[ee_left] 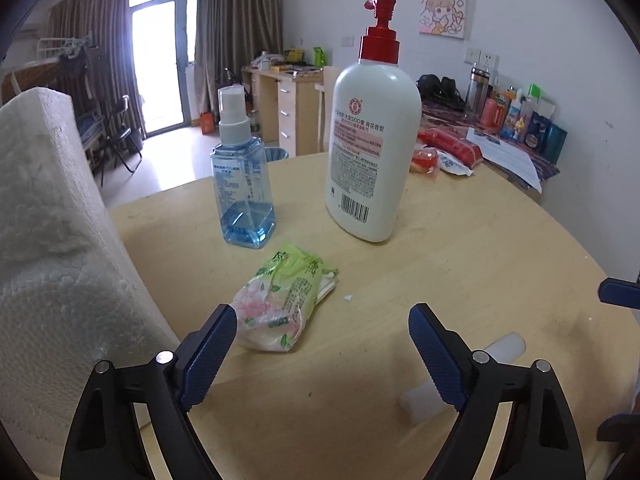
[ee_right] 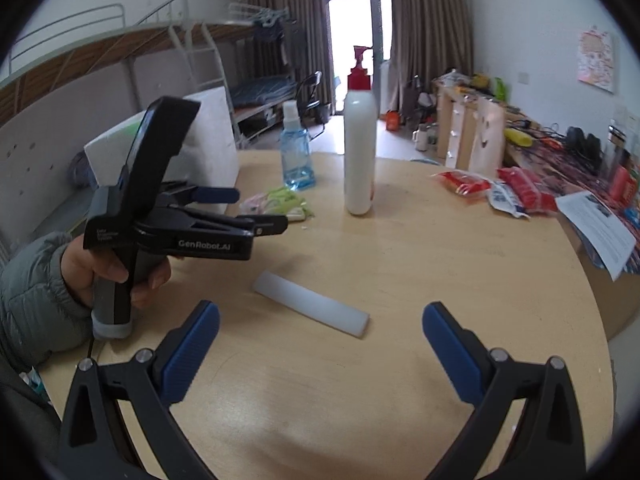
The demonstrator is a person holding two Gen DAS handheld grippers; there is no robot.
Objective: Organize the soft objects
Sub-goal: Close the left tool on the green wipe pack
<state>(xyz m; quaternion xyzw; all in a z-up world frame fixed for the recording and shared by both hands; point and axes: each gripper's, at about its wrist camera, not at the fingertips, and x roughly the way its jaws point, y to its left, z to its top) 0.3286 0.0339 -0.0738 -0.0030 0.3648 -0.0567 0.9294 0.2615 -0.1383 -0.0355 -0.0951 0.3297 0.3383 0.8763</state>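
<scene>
A soft tissue pack (ee_left: 280,304) in green and floral wrap lies on the round wooden table (ee_left: 480,260). My left gripper (ee_left: 322,312) stands open around its near end; the pack lies against the left finger and far from the right one. A white foam strip (ee_right: 312,300) lies flat just ahead of my right gripper (ee_right: 320,308), which is open with nothing between its pads. In the right wrist view a hand holds the left gripper (ee_right: 260,208) over the tissue pack (ee_right: 280,204). Part of the foam strip (ee_left: 500,348) also shows behind the left gripper's right finger.
A large white foam box (ee_left: 52,240) stands at the table's left edge. A blue spray bottle (ee_left: 244,184) and a white pump lotion bottle (ee_left: 372,152) stand upright behind the pack. Red snack packets (ee_left: 448,148) lie at the far right. A desk with clutter lines the wall.
</scene>
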